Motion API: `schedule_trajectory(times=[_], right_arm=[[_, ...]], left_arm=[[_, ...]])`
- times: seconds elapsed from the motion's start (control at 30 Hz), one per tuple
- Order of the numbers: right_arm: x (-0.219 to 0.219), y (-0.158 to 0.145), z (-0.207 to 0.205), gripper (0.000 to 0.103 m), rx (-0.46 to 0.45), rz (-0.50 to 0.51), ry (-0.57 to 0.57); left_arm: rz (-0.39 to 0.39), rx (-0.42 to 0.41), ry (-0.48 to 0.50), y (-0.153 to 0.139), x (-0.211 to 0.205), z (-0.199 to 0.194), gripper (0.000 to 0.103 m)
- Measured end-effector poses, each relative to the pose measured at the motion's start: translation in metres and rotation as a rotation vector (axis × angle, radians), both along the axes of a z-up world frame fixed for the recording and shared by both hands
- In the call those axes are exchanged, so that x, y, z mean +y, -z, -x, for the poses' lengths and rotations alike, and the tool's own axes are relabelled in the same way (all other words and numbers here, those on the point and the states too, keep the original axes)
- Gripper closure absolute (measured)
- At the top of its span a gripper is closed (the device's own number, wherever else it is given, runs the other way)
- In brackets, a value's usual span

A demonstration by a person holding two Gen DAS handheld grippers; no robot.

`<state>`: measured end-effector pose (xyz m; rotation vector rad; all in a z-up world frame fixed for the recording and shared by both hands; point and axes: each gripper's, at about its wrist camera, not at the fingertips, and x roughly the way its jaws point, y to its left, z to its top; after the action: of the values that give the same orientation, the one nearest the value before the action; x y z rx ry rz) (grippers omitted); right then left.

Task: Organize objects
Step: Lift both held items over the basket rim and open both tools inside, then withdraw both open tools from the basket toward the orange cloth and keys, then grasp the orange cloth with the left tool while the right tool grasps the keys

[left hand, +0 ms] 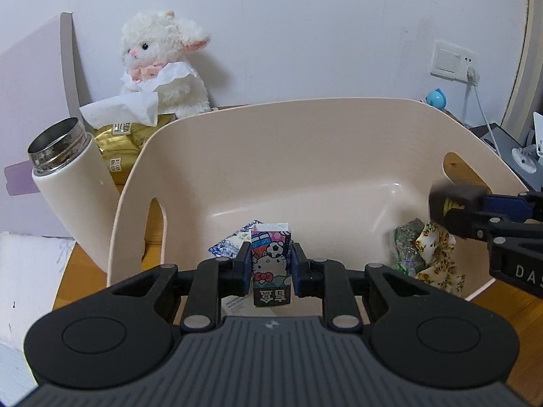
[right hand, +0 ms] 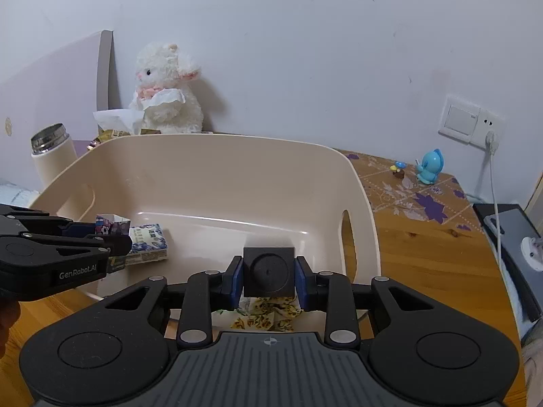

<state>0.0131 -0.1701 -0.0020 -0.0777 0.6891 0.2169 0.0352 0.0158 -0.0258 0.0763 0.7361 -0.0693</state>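
A beige plastic bin (left hand: 305, 142) (right hand: 210, 176) stands on the wooden table. My left gripper (left hand: 271, 268) is shut on a small Hello Kitty carton (left hand: 271, 264), held upright over the bin's near left part; the carton also shows in the right wrist view (right hand: 112, 225). My right gripper (right hand: 269, 276) is shut on a black cube-shaped box (right hand: 269, 271) over the bin's near right part; the box shows blurred in the left wrist view (left hand: 454, 200). In the bin lie a blue-and-white tissue pack (right hand: 149, 242) (left hand: 227, 247) and a yellow floral cloth (left hand: 437, 257) (right hand: 268, 315).
A white flask (left hand: 74, 190) with an open steel mouth stands left of the bin. Behind it are a gold tissue pack (left hand: 118, 142) and a white plush lamb (left hand: 163, 64). A blue toy (right hand: 429, 166), wall socket (right hand: 470, 123) with cable and a grey device (right hand: 519, 237) are at right.
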Motion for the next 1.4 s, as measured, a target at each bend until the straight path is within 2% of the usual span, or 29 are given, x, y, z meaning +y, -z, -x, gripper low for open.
schedule_trajectory(times=[0.03,0.1,0.13,0.17,0.2,0.33,0.37,0.4,0.5,0.7,0.9,1.07,1.23,1.4], right_arm=[[-0.001,-0.002,0.002,0.059,-0.006,-0.005,0.001],[-0.003,-0.008,0.007,0.044,-0.023,-0.006,0.004],[-0.004,-0.011,0.011,0.041,-0.033,-0.008,0.004],[-0.004,-0.014,0.014,0.034,-0.04,-0.009,0.004],[-0.006,-0.018,0.017,0.029,-0.047,-0.012,0.003],[-0.009,-0.031,0.035,0.018,-0.071,-0.022,0.0],[-0.01,-0.033,0.04,0.011,-0.075,-0.025,-0.002],[-0.01,-0.035,0.045,0.005,-0.078,-0.027,-0.003],[-0.011,-0.038,0.059,0.001,-0.087,-0.022,-0.008],[-0.012,-0.033,0.084,0.0,-0.074,-0.008,-0.015],[-0.017,-0.007,0.092,0.0,-0.005,0.003,-0.013],[-0.022,0.019,0.091,0.0,0.063,0.008,-0.012],[-0.022,0.04,0.084,0.0,0.11,0.026,-0.013],[-0.02,0.062,0.073,0.0,0.143,0.051,-0.017]], left_arm=[[-0.007,-0.008,0.002,-0.002,0.0,0.002,0.075],[-0.013,-0.025,0.004,-0.007,-0.001,0.008,0.056],[-0.012,-0.04,0.0,-0.011,-0.001,0.012,0.037],[-0.011,-0.063,-0.007,-0.015,0.0,0.017,0.026],[-0.01,-0.082,-0.01,-0.02,0.0,0.023,0.023],[-0.014,-0.123,-0.006,-0.036,-0.002,0.043,0.011],[-0.018,-0.132,-0.004,-0.039,-0.003,0.049,0.007],[-0.022,-0.14,-0.005,-0.042,-0.003,0.054,0.007],[-0.019,-0.142,-0.002,-0.047,-0.003,0.069,0.007],[0.008,-0.111,0.011,-0.046,0.0,0.096,0.007],[-0.009,-0.065,0.024,-0.03,-0.003,0.113,0.007],[-0.032,-0.013,0.035,-0.009,-0.008,0.113,0.007],[-0.008,0.061,0.037,0.014,-0.01,0.103,0.007],[0.002,0.097,0.045,0.032,-0.012,0.091,0.007]])
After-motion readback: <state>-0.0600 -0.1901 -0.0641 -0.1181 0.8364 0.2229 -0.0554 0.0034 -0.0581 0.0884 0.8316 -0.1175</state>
